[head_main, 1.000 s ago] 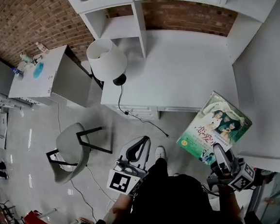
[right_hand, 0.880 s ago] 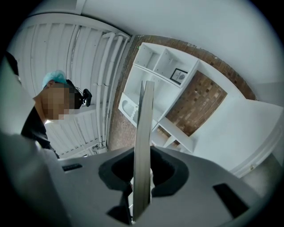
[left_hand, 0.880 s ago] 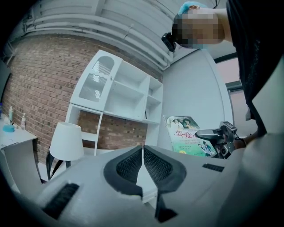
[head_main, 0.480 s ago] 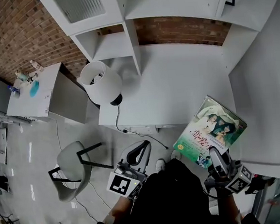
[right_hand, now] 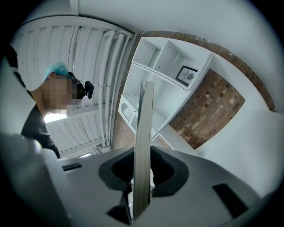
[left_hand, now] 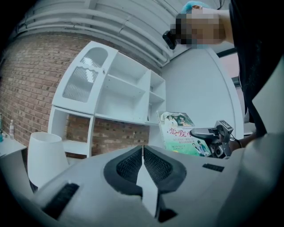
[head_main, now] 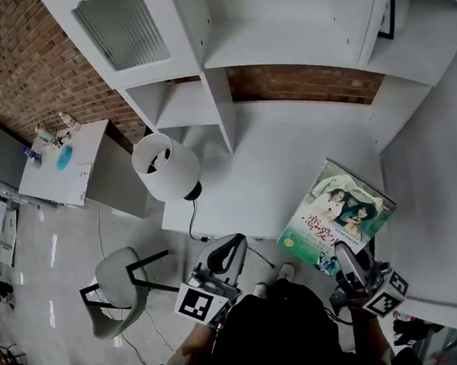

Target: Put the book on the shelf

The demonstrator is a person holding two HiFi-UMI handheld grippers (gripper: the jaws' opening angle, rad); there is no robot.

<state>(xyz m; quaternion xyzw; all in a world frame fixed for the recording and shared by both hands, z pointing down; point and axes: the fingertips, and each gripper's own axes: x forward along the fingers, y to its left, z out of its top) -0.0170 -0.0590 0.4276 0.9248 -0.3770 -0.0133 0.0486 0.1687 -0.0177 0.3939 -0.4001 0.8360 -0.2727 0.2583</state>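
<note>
The book (head_main: 336, 214), with a green cover and a photo of people, is held up over the near right edge of the white desk (head_main: 289, 152). My right gripper (head_main: 343, 257) is shut on its lower edge. In the right gripper view the book (right_hand: 143, 146) stands edge-on between the pads. My left gripper (head_main: 231, 247) hangs shut in front of the desk with nothing in it, its pads (left_hand: 153, 164) pressed together. The white shelf unit (head_main: 215, 99) rises behind the desk with bare compartments (left_hand: 124, 95). From the left gripper view the book (left_hand: 179, 132) and right gripper (left_hand: 212, 134) show at right.
A white lamp (head_main: 166, 167) stands on the desk's left corner, its cord trailing over the edge. A framed picture (head_main: 391, 11) sits in an upper right compartment. A grey chair (head_main: 120, 284) and a side table (head_main: 64, 164) with small items stand on the floor at left.
Both grippers and the book have moved forward toward the desk and shelf. More of the shelf unit shows at the top, and the lamp and desk have slid down the view.
</note>
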